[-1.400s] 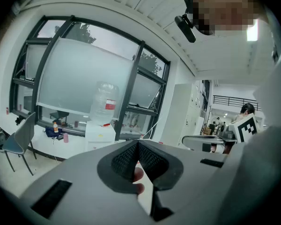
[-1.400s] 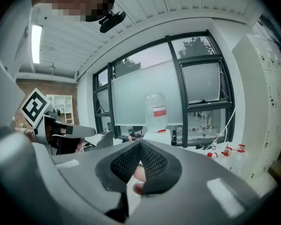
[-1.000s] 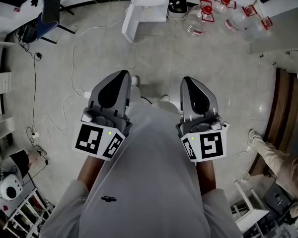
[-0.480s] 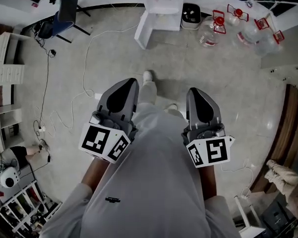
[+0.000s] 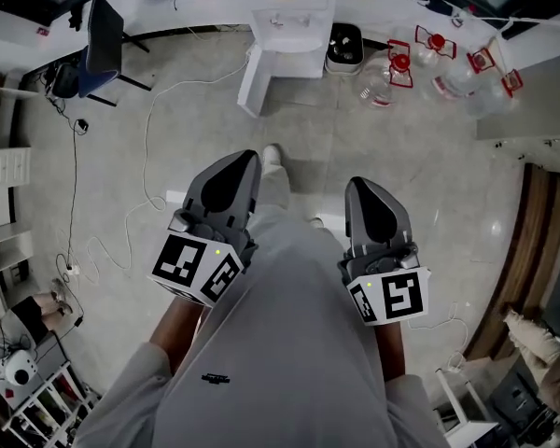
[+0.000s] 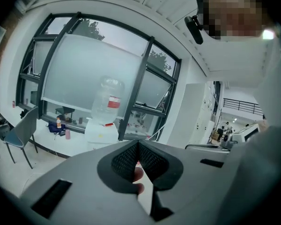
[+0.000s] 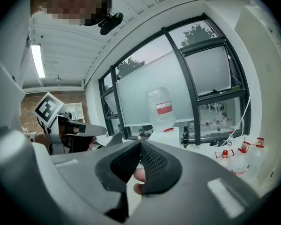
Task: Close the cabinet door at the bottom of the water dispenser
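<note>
Left tongs (image 5: 235, 161), right tongs (image 5: 364, 187) closed — dispenser (image 5: 285, 12) across grey floor (image 5: 429, 157).

Head view downward; both gripper views toward dispenser (image 5: 285, 17)

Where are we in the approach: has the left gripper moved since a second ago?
Yes: the left gripper has moved forward, closer to the water dispenser ahead.

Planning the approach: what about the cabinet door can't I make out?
Head view: cabinet door seen from above, handle too small; cabinet interior hidden under the water dispenser.
Left gripper view: door hidden behind the left gripper.
Right gripper view: door hidden behind the right gripper.
</note>
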A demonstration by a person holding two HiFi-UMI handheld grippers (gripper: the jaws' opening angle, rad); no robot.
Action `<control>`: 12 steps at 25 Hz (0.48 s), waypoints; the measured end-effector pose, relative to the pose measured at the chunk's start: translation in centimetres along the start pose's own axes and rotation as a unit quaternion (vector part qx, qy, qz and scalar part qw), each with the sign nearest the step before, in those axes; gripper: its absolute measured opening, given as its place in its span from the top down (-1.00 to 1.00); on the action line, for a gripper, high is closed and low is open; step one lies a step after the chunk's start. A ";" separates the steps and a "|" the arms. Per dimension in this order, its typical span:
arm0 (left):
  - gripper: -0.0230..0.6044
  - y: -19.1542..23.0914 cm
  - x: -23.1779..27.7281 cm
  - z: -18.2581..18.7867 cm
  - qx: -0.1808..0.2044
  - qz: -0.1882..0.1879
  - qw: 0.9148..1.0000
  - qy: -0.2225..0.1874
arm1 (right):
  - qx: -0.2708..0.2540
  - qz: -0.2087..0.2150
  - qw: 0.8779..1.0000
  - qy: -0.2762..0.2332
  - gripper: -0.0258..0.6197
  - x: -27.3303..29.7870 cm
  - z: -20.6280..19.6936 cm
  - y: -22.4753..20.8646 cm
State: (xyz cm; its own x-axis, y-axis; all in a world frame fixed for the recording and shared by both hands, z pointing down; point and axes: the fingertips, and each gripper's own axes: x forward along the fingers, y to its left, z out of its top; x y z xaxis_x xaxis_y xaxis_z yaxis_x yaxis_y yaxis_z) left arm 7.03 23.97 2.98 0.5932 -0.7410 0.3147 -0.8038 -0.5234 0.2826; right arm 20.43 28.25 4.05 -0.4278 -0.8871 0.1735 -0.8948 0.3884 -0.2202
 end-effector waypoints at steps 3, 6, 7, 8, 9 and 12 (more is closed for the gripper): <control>0.90 3.4 2.4 2.4 -0.006 0.002 1.000 -0.003 | -0.004 0.007 1.000 0.006 0.89 4.5 1.2 -0.2; 0.90 7.0 4.2 4.6 -0.013 0.005 1.000 -0.003 | -0.009 0.019 1.000 0.009 0.89 9.6 2.7 0.3; 0.91 8.3 4.7 5.3 -0.017 0.006 1.000 -0.004 | -0.010 0.023 1.000 0.009 0.89 11.2 3.2 0.5; 0.91 9.4 5.2 5.8 -0.020 0.007 1.000 -0.004 | -0.011 0.026 1.000 0.010 0.89 12.8 3.6 0.7; 0.90 10.6 5.6 6.4 -0.023 0.007 1.000 -0.004 | -0.013 0.029 0.999 0.011 0.89 14.3 3.9 1.0; 0.91 13.4 6.9 7.4 -0.030 0.006 1.000 0.000 | -0.025 0.030 0.999 0.012 0.89 17.8 4.9 1.3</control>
State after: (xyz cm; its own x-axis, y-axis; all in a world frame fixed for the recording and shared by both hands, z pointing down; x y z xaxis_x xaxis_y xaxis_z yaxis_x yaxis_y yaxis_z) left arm 0.06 8.71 2.19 0.5832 -0.7476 0.3178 -0.8069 -0.4881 0.3327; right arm 12.24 11.74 2.18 -0.4834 -0.8556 0.1851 -0.8723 0.4531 -0.1837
